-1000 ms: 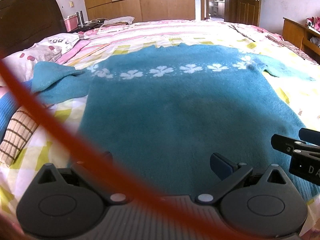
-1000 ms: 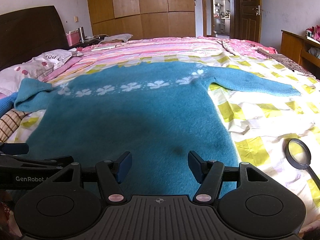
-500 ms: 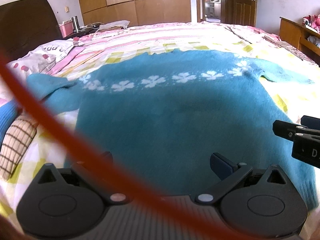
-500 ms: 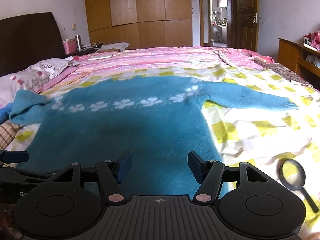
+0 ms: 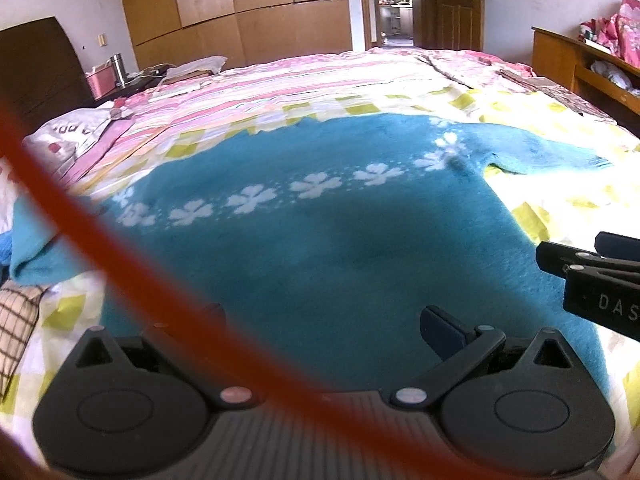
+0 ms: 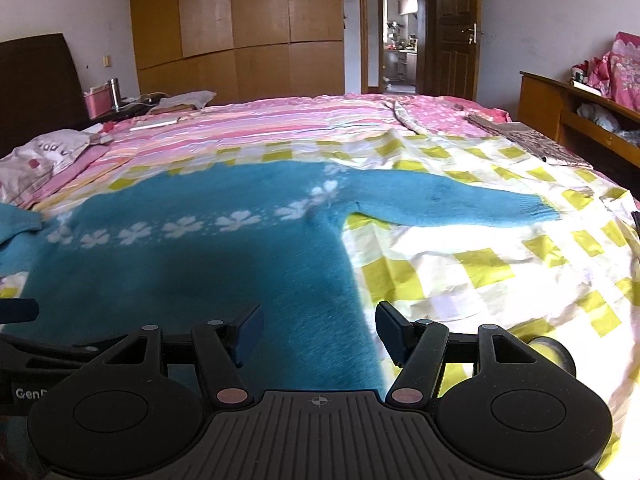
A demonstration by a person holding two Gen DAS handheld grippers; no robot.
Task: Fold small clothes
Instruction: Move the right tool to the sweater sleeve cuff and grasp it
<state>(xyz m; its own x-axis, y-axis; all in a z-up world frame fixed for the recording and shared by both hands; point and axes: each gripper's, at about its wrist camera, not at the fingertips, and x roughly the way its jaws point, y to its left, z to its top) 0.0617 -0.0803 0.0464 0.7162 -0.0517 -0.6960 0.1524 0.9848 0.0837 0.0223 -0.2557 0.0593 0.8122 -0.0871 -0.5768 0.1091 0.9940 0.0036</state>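
sweater (image 6: 224, 280) lies flat on bed, hem beneath both open jaws.

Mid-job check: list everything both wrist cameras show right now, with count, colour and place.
sweater: one, teal with a row of white flowers, spread flat on the bed, one sleeve out to the right
bedsheet: one, white with yellow-green checks, under the sweater
striped cover: one, pink, far half of the bed
pillow: one, pale with red spots, far left
checked cloth: one, beige with dark lines, left bed edge
magnifying glass: one, dark rim, on the sheet near right, partly hidden
wardrobe: one, wooden, back wall
red cord: one, blurred across the left camera
left gripper: one, black, open above the sweater hem
right gripper: one, black, open over the sweater's right edge
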